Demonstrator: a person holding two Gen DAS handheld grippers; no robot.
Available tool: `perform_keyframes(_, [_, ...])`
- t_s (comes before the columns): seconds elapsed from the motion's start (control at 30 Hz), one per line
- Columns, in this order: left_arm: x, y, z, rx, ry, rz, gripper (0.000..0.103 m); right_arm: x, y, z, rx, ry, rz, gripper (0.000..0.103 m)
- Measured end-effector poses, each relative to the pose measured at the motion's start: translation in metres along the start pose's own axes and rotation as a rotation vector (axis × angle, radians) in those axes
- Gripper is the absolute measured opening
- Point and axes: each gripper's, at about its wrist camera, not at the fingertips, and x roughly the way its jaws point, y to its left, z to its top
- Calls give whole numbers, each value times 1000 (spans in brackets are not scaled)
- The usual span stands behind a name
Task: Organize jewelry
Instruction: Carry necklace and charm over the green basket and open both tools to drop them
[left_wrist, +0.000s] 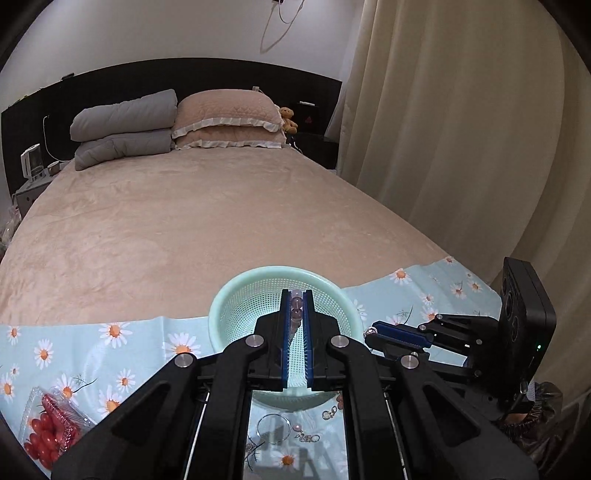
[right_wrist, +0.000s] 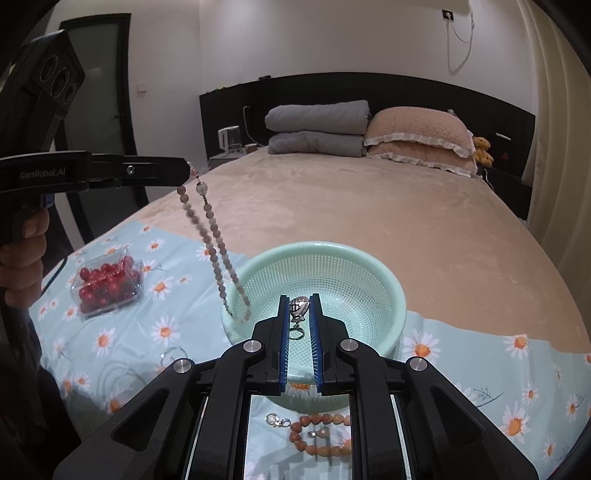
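Between the closed fingers of the left gripper (left_wrist: 296, 297) a pink bead necklace (right_wrist: 218, 243) is pinched at its top. In the right wrist view the strand is seen hanging down in a long loop, and its lower end reaches the near left rim of the mint green basket (right_wrist: 384, 273). A small silver charm (right_wrist: 299, 308) is clamped between the narrow blue pads of the right gripper (right_wrist: 299, 306), above the inside of the basket. The basket is placed on a light blue daisy cloth (right_wrist: 480, 354) at the foot of the bed (right_wrist: 369, 206). Just in front of the basket, an orange bead bracelet (right_wrist: 325, 421) and some small pendants (right_wrist: 275, 419) are laid on the cloth. A clear box of red tomatoes (right_wrist: 107, 282) is seen to the left.
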Motion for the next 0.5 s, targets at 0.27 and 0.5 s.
perform_keyframes(0.27, [34,3,-15,-31,69,-23,6,14,-8,-7,14,24,-3,10])
perform_keyframes(0.5, [36,13,-23,-52,87,27,21,23,-9,-10,22,46,-33,29])
